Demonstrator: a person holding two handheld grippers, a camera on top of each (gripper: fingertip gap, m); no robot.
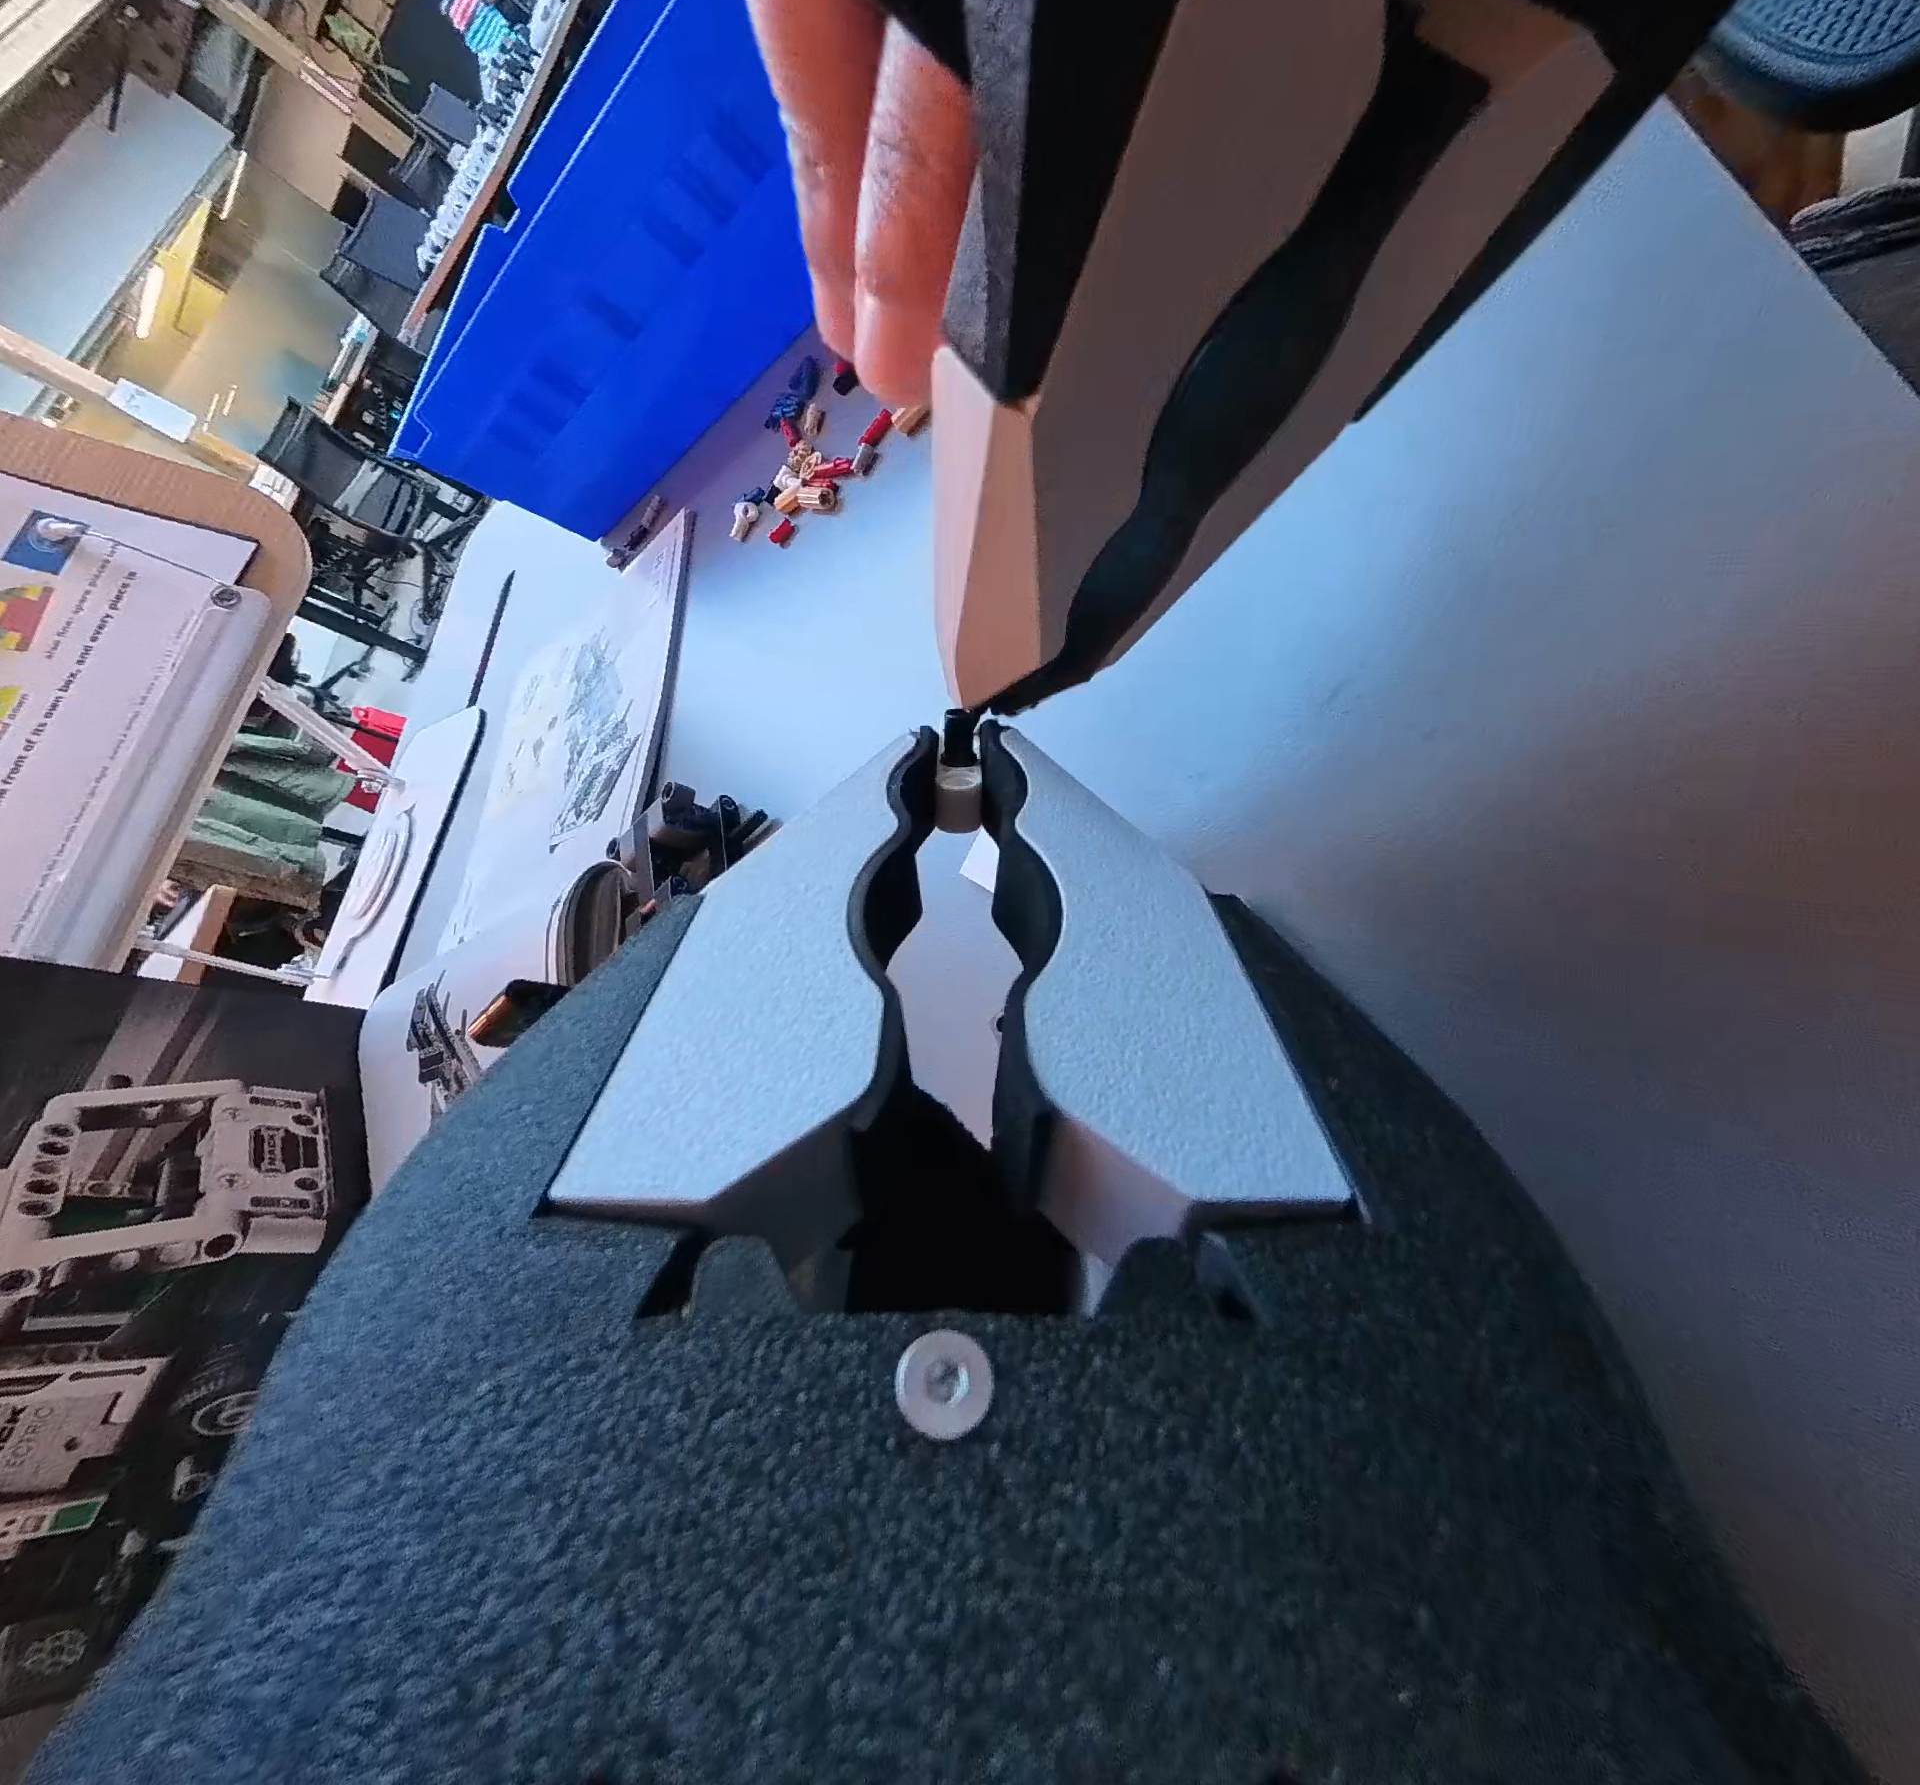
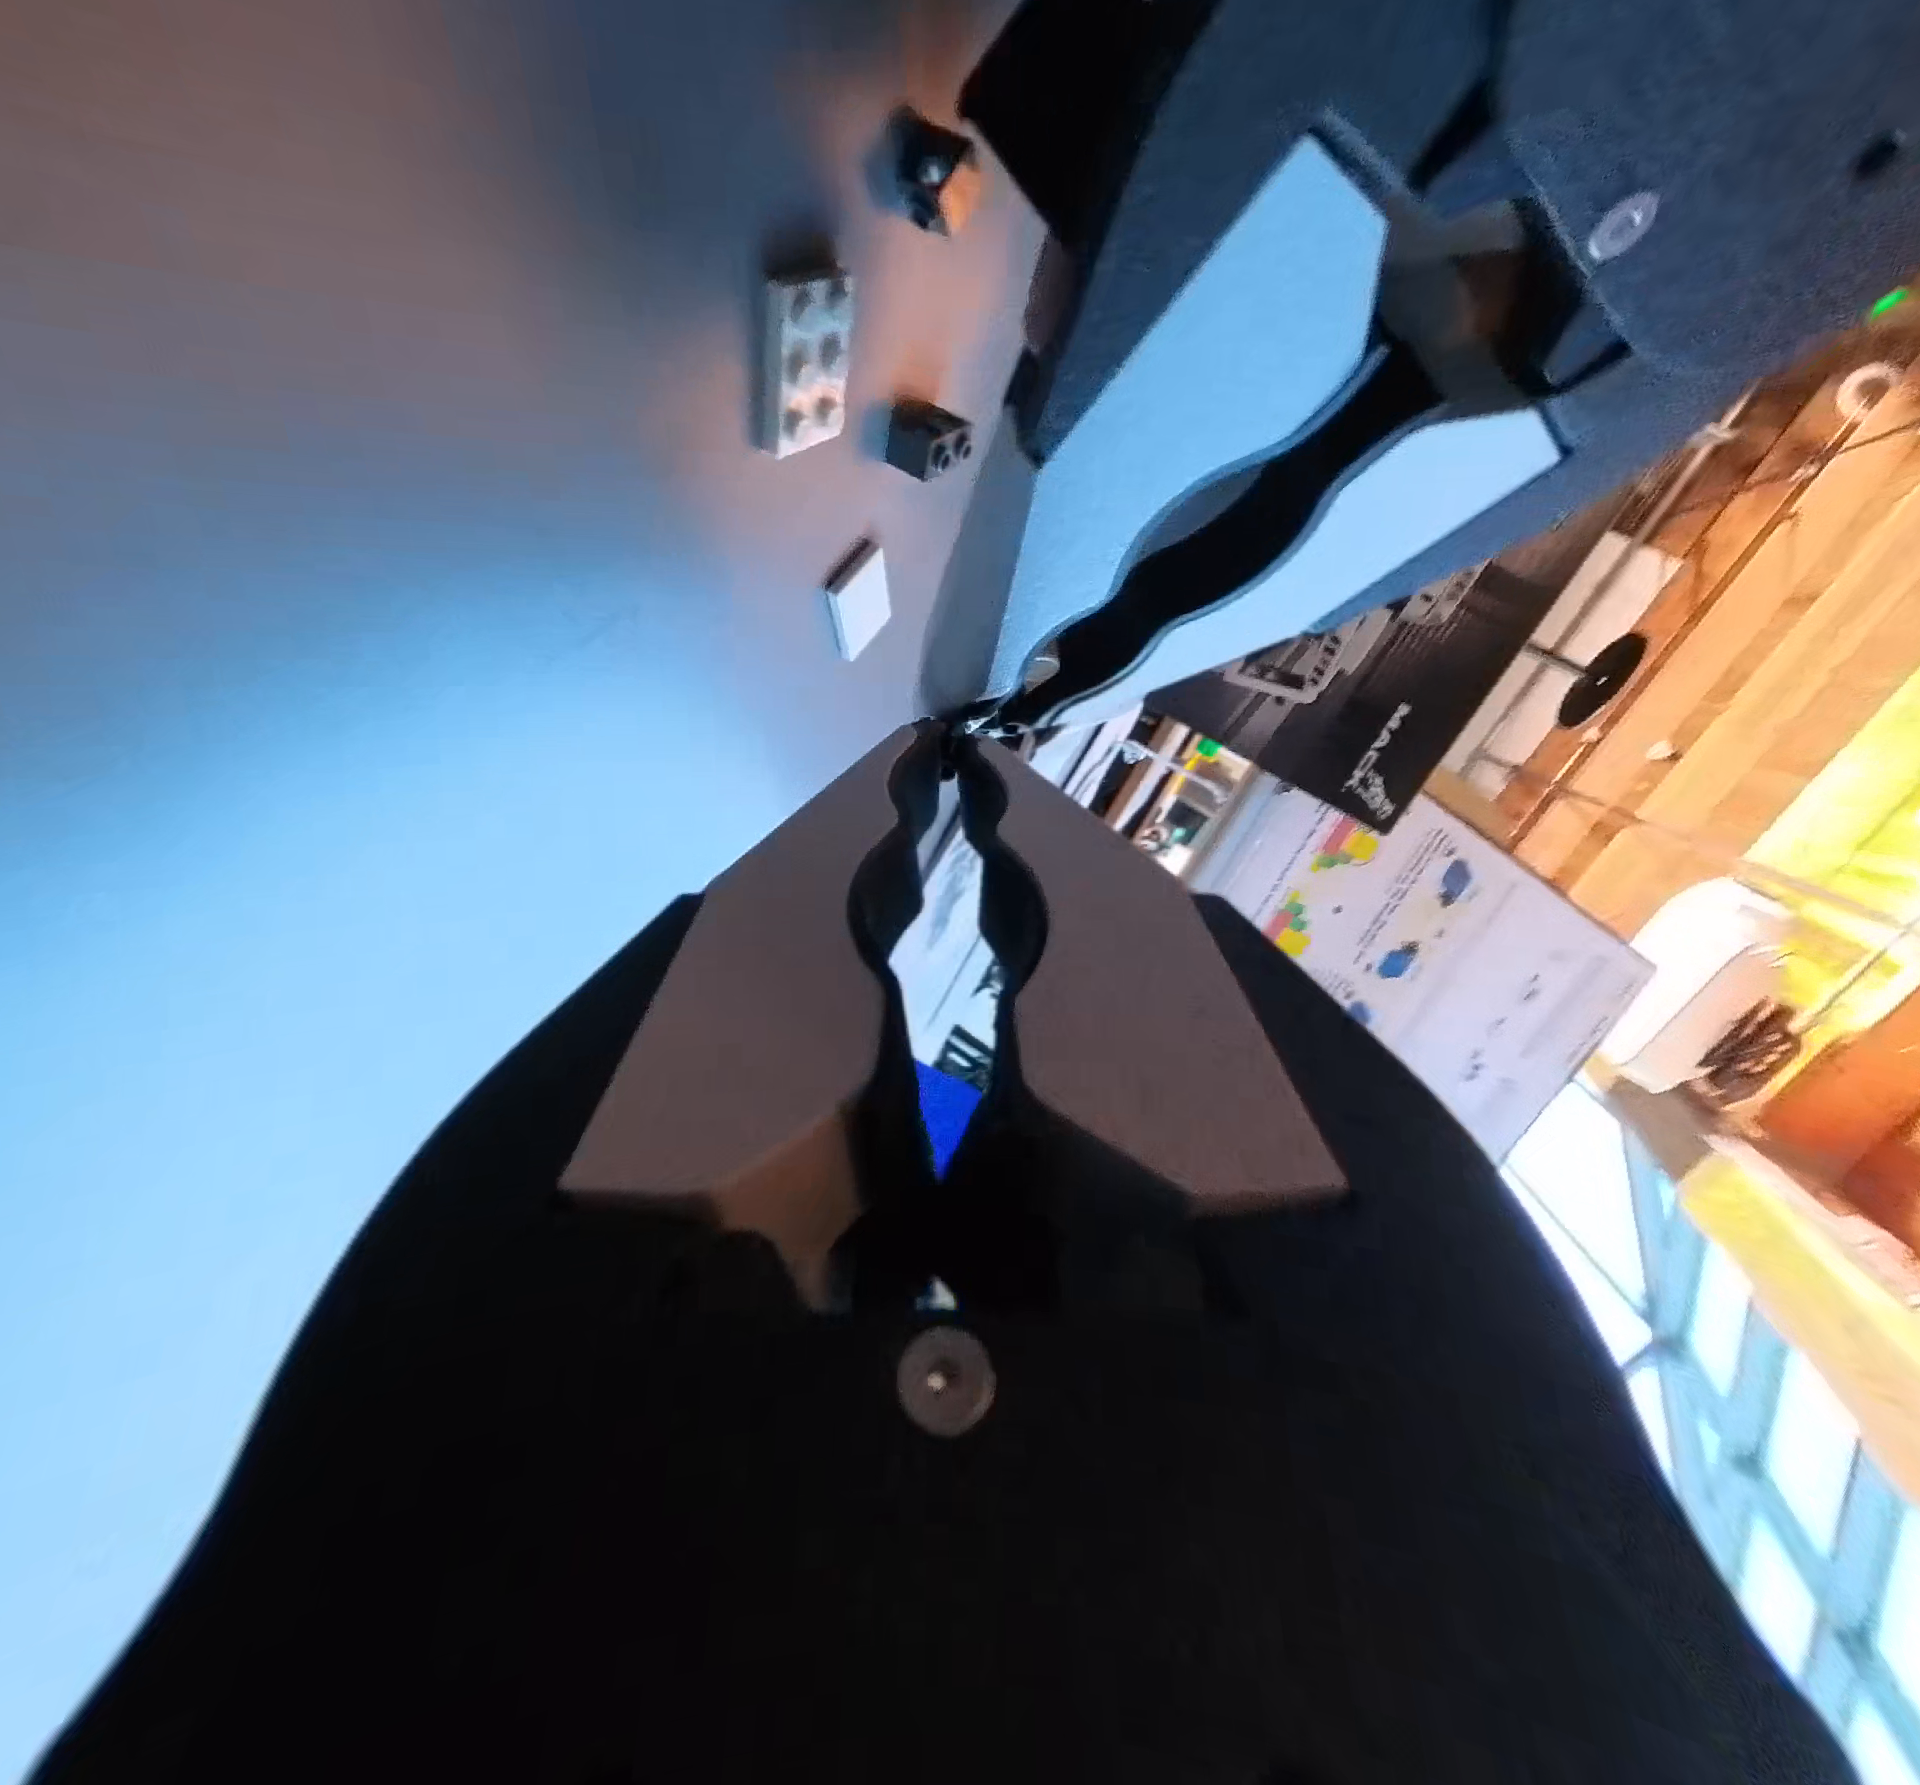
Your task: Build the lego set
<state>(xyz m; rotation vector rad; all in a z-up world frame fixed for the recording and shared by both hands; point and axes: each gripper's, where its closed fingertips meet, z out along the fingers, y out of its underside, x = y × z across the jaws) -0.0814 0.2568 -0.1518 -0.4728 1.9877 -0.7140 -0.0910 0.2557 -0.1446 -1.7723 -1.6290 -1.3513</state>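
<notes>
Lego connector, small and light grey (image 1: 956,793), is held at the tips of the left claw (image 1: 958,779), jaws closed narrow on it, well above the white worktop (image 1: 1558,696). A black pin (image 1: 954,729) is seen protruding from the connector's far end. Right claw (image 1: 987,701) is seen coming in from above in left wrist view, its tips meeting the pin end-on; a person's fingers (image 1: 883,177) are noted beside its body.

In right wrist view, right claw (image 2: 951,748) is seen nearly closed, jaws narrow at the tips, w/ a small dark part pinched there; part too small and blurred to identify further. Left claw (image 2: 1023,686) is met tip to tip.

Loose pcs on worktop: grey studded brick (image 2: 805,364), black brick (image 2: 928,436), white tile (image 2: 859,600), another black pc (image 2: 928,172). A scatter of small red, blue and tan pins (image 1: 810,468) is noted near a blue bin (image 1: 644,281). Instruction booklet (image 1: 592,707) lies open on worktop; set box (image 1: 156,1247) is at lower left.
</notes>
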